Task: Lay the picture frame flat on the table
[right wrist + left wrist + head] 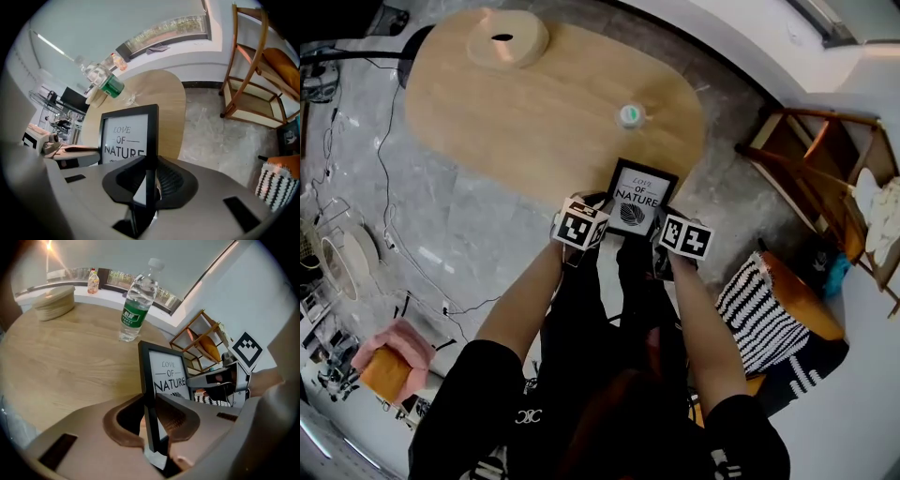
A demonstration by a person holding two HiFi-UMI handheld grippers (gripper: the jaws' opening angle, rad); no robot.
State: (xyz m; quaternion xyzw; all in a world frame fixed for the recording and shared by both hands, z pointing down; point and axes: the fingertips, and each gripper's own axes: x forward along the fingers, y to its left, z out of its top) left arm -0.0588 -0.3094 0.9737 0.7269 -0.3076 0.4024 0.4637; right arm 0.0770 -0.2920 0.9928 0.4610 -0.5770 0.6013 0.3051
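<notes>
- Pale wood makes up the oval table [534, 103], which stands on a grey stone floor [478, 234] with cables lying across it.
- The picture frame [639, 199] is black. Its white print reads "LOVE OF NATURE" above a dark leaf drawing.
- The frame is held upright over the near end of the table, facing the person. No view shows whether its lower edge touches the wood.
- The left gripper [151, 416] has its jaws closed on the frame's left side bar, which runs up between the ribbed pads.
- The right gripper [149, 180] is clamped the same way on the frame's right side bar, so the frame hangs between the two.
- A clear water bottle [136, 303] with a white cap stands on the table beyond the frame, well apart from it. Its green label has white print too small to read, and how full it is I cannot tell.
- A round wooden piece [506, 39] with a dark hole in its top sits at the far end of the table.
- A small bottle [93, 281] with a red cap stands on the window ledge [112, 295]; its label cannot be read.
- A wooden rack [825, 159] stands to the right of the table, with something orange [281, 61] on a shelf.
- A black-and-white striped cushion [764, 309] lies near the person's right arm.
</notes>
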